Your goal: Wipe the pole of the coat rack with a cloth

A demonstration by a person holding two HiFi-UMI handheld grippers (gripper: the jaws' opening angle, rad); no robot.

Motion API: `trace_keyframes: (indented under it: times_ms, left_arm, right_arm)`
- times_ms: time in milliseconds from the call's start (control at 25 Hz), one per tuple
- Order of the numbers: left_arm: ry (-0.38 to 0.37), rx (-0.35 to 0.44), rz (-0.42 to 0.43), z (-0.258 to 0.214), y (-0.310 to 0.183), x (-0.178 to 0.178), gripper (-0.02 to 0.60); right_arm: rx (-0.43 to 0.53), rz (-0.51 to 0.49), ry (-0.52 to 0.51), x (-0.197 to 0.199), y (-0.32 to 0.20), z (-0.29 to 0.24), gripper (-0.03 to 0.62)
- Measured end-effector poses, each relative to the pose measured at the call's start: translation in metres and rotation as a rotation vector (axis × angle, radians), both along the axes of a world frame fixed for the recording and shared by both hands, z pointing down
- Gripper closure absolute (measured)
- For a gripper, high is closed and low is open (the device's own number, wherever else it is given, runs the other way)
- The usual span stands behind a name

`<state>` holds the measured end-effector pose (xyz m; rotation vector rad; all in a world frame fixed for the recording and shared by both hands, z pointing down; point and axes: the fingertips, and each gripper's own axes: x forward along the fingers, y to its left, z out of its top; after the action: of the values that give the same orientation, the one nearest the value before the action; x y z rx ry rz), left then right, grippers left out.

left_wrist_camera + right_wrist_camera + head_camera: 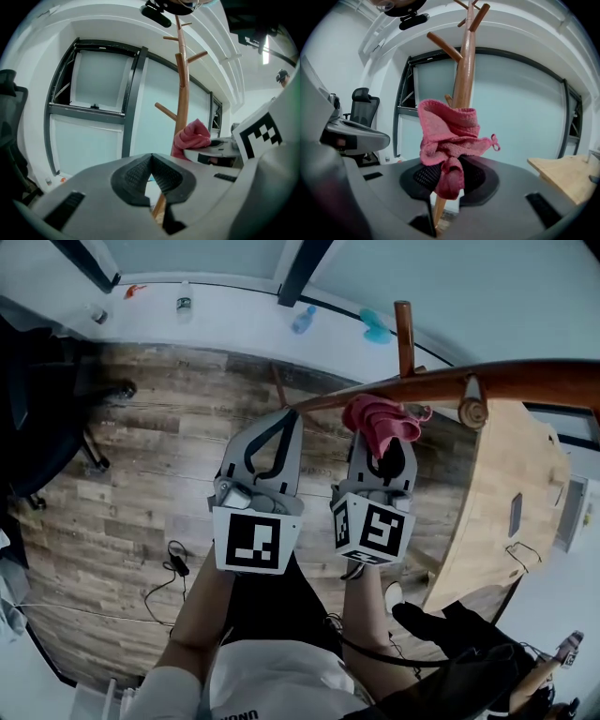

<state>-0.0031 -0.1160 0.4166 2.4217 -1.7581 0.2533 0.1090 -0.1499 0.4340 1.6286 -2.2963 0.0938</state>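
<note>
Right gripper up close, jaws clamped on the pink cloth, which bunches just past its tips, pressed on the coat rack pole. Left gripper sits alongside, jaws pressed together on nothing, pole just beyond them. Head view adds what neither gripper view shows: the person's forearms behind both grippers, plank floor below.

Grey left gripper and right gripper bear black-and-white marker cubes; shirt is white.
</note>
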Motion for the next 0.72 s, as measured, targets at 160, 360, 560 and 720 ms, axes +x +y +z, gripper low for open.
trace_keyframes:
  times_ms: [160,360,560,720]
  left_arm:
    - [0.057,-0.008,-0.001,0.005,-0.002,-0.004,0.569]
    - [0.117,-0.025,-0.038,0.015,-0.001,-0.009,0.569]
    - [0.087,-0.037,0.017,0.024,0.001,0.004,0.569]
    - [0.089,-0.046,0.03,0.035,0.001,0.007,0.569]
  right_arm:
    - [-0.008,0.009,0.009,-0.003,-0.001,0.008,0.487]
    - [-0.023,-0.004,0.024,-0.006,0.002,0.023,0.487]
    - [-0.017,-0.01,0.024,-0.004,0.003,0.028,0.485]
    - [-0.022,-0.016,0.024,-0.006,0.002,0.035,0.485]
